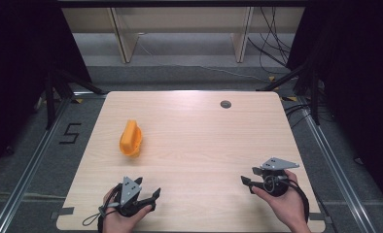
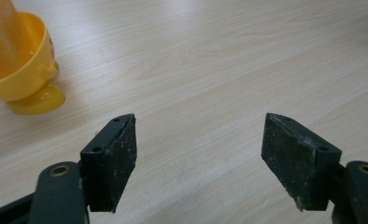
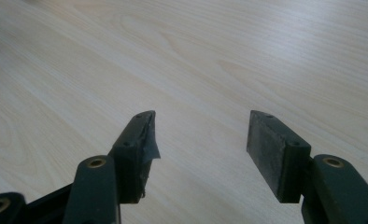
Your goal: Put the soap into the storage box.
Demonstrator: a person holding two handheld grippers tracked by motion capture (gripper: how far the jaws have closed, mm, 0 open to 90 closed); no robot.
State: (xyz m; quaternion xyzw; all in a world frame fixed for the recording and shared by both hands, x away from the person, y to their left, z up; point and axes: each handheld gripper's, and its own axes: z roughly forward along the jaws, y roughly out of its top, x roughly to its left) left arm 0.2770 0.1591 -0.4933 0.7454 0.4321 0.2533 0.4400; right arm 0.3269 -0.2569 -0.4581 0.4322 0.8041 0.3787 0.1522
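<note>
An orange-yellow plastic cup [image 1: 130, 138] lies tipped on its side on the left half of the light wooden table [image 1: 204, 145]. In the left gripper view the cup [image 2: 18, 60] sits at the upper left, well beyond the jaws. My left gripper [image 1: 148, 187] [image 2: 198, 126] rests near the front left edge, held by a hand, open with nothing between its jaws. Over at the front right, my right gripper [image 1: 249, 175] [image 3: 201, 121] is held the same way, open and empty above bare wood.
A small grey grommet [image 1: 225, 104] is set into the table near its far edge. Dark floor with metal rails flanks both sides, and a taped "5" [image 1: 70, 133] marks the left floor. Cables [image 1: 272, 48] and wooden shelf legs stand behind the table.
</note>
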